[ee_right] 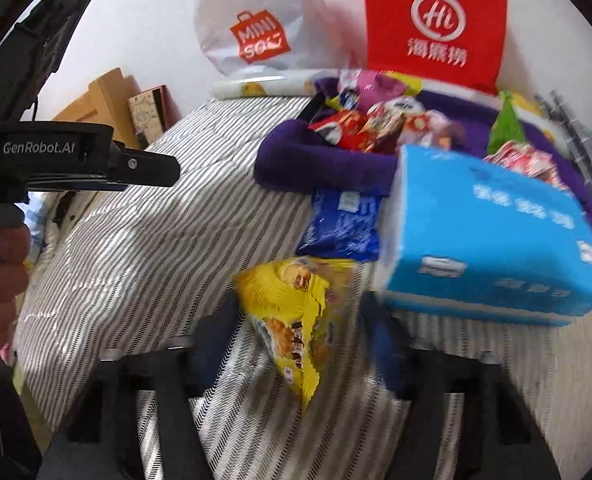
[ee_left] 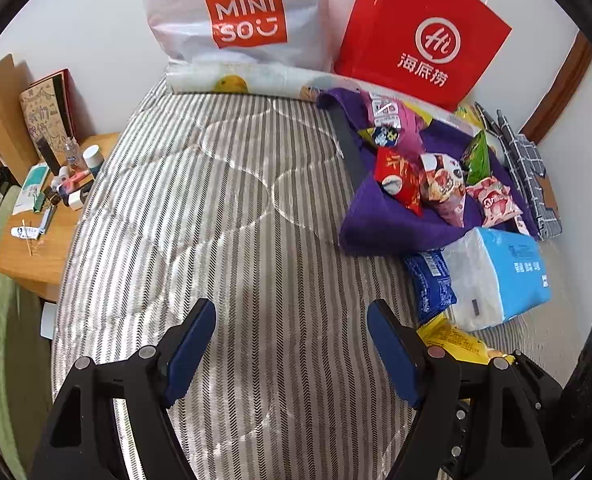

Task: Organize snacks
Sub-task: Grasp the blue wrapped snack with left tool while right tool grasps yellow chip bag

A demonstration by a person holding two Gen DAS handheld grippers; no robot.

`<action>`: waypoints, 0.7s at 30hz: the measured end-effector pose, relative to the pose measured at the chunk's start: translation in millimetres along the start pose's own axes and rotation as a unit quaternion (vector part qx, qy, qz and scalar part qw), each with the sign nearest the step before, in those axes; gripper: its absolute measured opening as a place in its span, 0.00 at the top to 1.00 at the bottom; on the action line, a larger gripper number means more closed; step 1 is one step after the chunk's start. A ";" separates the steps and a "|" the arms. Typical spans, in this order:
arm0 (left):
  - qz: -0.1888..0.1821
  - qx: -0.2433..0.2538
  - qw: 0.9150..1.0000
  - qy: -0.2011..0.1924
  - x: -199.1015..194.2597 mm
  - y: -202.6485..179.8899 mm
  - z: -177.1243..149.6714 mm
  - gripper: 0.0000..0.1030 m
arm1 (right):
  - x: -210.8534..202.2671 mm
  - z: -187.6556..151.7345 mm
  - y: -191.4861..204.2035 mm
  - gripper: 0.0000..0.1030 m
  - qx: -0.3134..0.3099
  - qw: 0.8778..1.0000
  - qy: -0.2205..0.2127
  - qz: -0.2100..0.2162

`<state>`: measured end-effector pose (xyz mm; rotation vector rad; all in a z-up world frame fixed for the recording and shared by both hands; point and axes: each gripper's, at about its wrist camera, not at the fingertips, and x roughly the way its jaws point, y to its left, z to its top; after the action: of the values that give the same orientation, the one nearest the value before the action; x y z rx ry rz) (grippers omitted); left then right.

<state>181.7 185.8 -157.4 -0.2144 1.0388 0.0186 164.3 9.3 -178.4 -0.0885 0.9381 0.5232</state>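
Several snack packets point(ee_left: 424, 176) lie piled on a purple cloth bag point(ee_left: 380, 224) at the right of the striped bed; they also show in the right wrist view point(ee_right: 376, 124). A blue packet point(ee_right: 342, 226) and a yellow packet point(ee_right: 296, 320) lie on the quilt in front of the pile. My right gripper point(ee_right: 300, 340) is open, its blurred fingers on either side of the yellow packet. My left gripper point(ee_left: 291, 344) is open and empty above bare quilt, left of the snacks.
A blue tissue pack point(ee_right: 492, 240) lies right of the yellow packet. A white Miniso bag point(ee_left: 239, 16) and a red paper bag point(ee_left: 424, 36) stand against the wall. A wooden side table point(ee_left: 43, 220) with small items stands left of the bed.
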 end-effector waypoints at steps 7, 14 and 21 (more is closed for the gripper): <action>-0.019 -0.012 1.000 -0.001 10.2 -17.1 -1.8 0.26 | -34.8 -6.8 -3.8 0.56 -0.012 0.999 -0.031 0.021; -0.016 0.026 1.000 -0.002 26.1 -64.5 0.2 0.26 | -89.7 -14.4 -34.6 0.60 0.005 0.996 -0.077 0.037; -0.016 0.042 0.999 0.010 45.7 -95.7 2.8 0.27 | -130.6 -34.0 -83.6 0.77 0.031 0.994 -0.101 -0.007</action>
<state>218.5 88.7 -179.2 -0.1547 1.0536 -0.0563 115.5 -124.5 -108.4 0.0130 0.7552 0.4801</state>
